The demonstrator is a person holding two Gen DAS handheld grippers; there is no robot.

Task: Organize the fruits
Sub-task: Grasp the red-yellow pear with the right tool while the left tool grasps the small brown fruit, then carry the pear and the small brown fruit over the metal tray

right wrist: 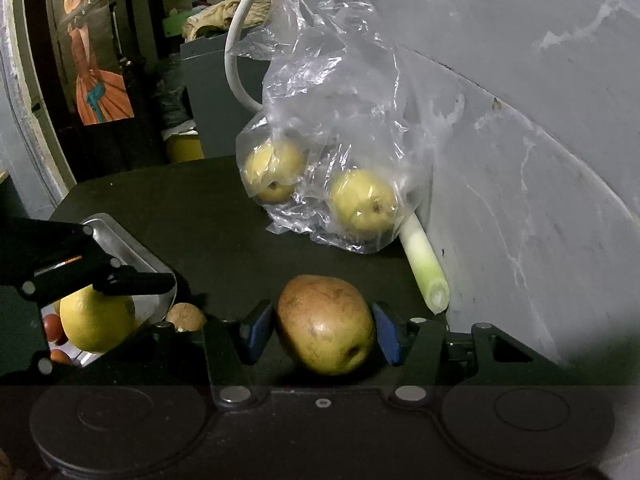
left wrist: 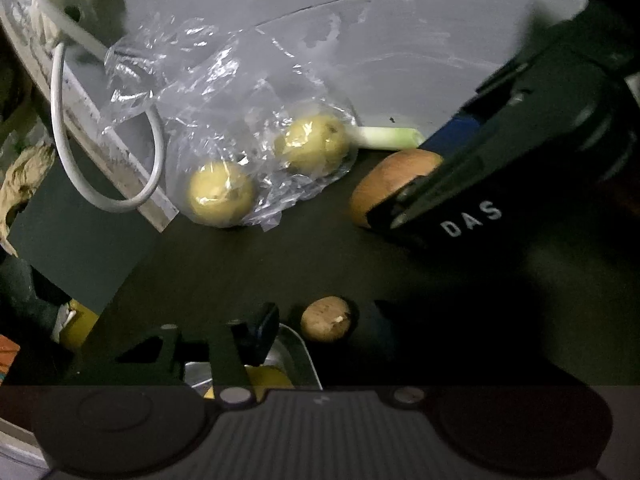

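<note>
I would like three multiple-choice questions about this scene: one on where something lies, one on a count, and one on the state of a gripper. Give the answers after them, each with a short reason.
1. Where does the leek stalk lie?
A. Inside the metal tray
B. Along the grey wall, beside the plastic bag
C. Between the left gripper's fingers

2. How many yellow-green fruits are inside the clear plastic bag?
A. One
B. Two
C. Four

3. What is the state of the right gripper?
A. Its blue pads stand on both sides of the brown pear
B. It is shut on the leek
C. It hangs over the tray with nothing between its fingers

Answers:
1 B, the stalk rests at the foot of the wall, its far end going behind the bag.
2 B, both wrist views show two round fruits in the bag.
3 A, the pear sits between the two pads; whether they press it is unclear.
</note>
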